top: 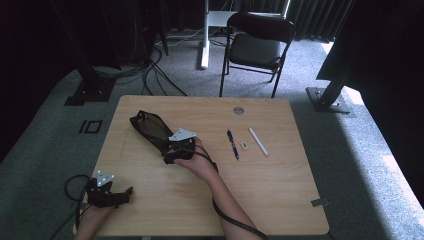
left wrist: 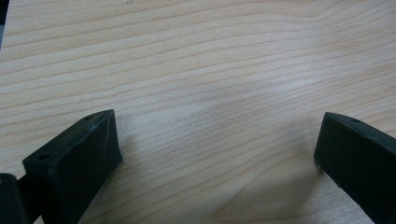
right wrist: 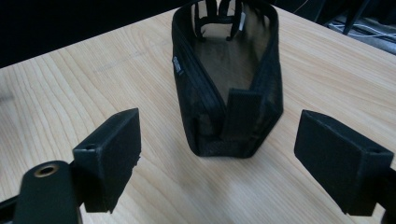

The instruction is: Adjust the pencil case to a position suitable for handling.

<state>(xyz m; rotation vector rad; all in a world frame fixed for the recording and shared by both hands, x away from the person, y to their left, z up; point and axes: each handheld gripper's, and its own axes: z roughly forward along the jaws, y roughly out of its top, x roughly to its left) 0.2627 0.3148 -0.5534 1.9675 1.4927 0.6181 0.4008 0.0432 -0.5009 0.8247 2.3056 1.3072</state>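
A pale wooden bench (top: pixel 165 200) with rounded corners stands on grey carpet, with a black folding chair (top: pixel 256 45) behind its far edge at the upper middle of the high view and dark cables (top: pixel 150 70) trailing across the floor at the upper left. A black mesh zip pouch (top: pixel 150 127), long and narrow, lies open-topped left of centre on the bench, running diagonally toward the upper left; in the right gripper view its near end with a flat black tab sits at the middle of the frame. The right gripper (right wrist: pixel 217 140) hangs just in front of that near end, its jaws wide apart on either side and touching nothing. The left gripper (left wrist: pixel 217 144) sits at the lower left of the high view, near the bench's near left edge, jaws apart over bare wood. Right of centre lie a dark blue pen (top: pixel 233 144), a small pale square piece (top: pixel 245 145) and a white stick-shaped marker (top: pixel 258 141), well apart from the pouch. The lower right of the bench is bare.
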